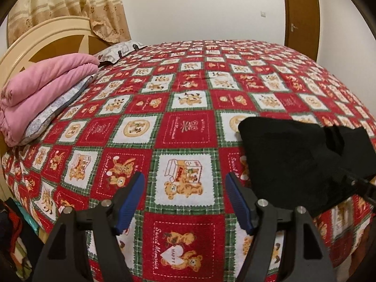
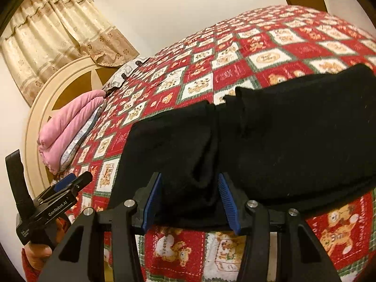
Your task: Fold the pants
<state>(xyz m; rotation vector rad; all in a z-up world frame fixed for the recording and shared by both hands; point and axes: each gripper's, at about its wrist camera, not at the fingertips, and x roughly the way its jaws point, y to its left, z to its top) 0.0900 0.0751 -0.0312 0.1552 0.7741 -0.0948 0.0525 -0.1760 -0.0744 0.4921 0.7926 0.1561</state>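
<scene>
- Left gripper (image 1: 183, 184): jaws apart, holding nothing, over the bedspread (image 1: 183, 127).
- Right gripper (image 2: 190, 192): jaws apart, straddling a fold of the pants (image 2: 282, 136).
- Pants: lie folded on the bedspread, right of the left gripper.

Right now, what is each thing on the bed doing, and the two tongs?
Pants: black, folded, lying on the bedspread.
Left tongs: open, holding nothing.
Right tongs: open, fingers either side of a pants fold.
Pink blanket: folded, stacked by the headboard.
Curtain: drawn shut.
</scene>
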